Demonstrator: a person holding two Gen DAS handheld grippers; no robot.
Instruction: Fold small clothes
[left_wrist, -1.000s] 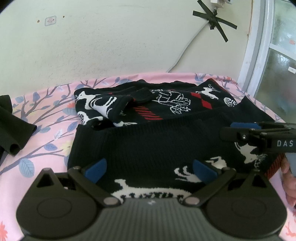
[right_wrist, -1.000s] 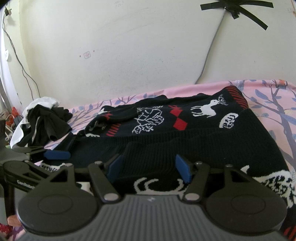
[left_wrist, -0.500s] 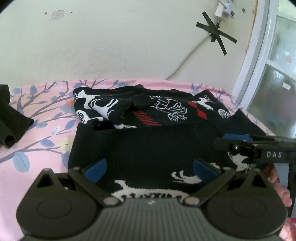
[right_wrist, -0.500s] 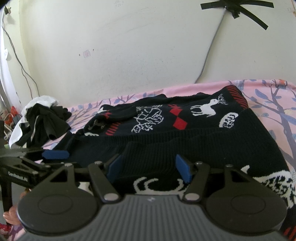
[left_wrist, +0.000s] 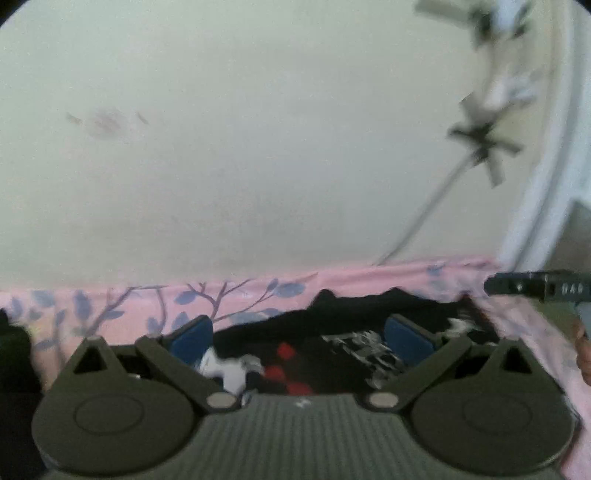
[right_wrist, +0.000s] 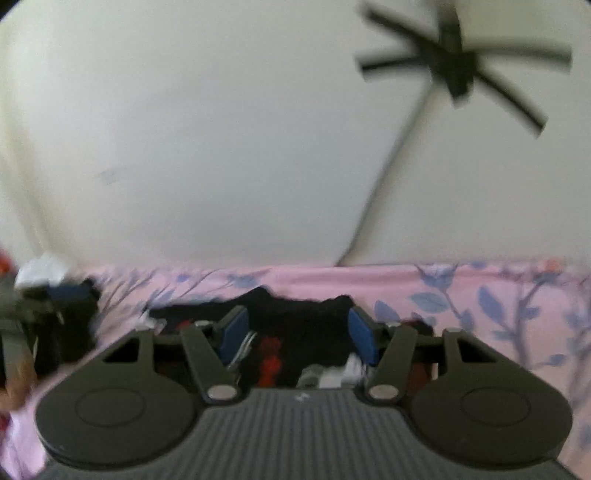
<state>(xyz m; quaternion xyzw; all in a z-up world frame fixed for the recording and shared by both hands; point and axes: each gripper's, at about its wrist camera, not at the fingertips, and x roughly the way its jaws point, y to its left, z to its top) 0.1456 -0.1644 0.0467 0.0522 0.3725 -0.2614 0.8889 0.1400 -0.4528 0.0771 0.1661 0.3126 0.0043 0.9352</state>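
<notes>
Both views are blurred, so we report only what reads clearly. In the left wrist view, at the far left edge a dark cloth (left_wrist: 13, 343) lies on the pink bedsheet (left_wrist: 122, 310) printed with blue branches and leaves. Our left gripper (left_wrist: 299, 338) has its blue-padded fingers (left_wrist: 192, 338) spread wide apart, with nothing between them; past them, low in the frame, lies the black sweater (left_wrist: 332, 354), its white and red pattern showing, resting on the sheet close in front of the gripper. At the right edge of this view the right gripper (left_wrist: 535, 286) reaches in sideways above the sheet; from here we cannot tell how its jaws stand. Behind everything is a pale wall (left_wrist: 258, 147) with a cable (left_wrist: 424, 218) running up to a cross of black tape (left_wrist: 484, 142). In the right wrist view, a heap of dark and white clothes (right_wrist: 48, 291) sits at the far left, with part of the other gripper blurred in front of it. The right gripper (right_wrist: 299, 334) shows its blue pads (right_wrist: 234, 330) well apart and free, and the black sweater (right_wrist: 306, 325) lies just beyond and beneath them on the pink sheet (right_wrist: 498, 314).
</notes>
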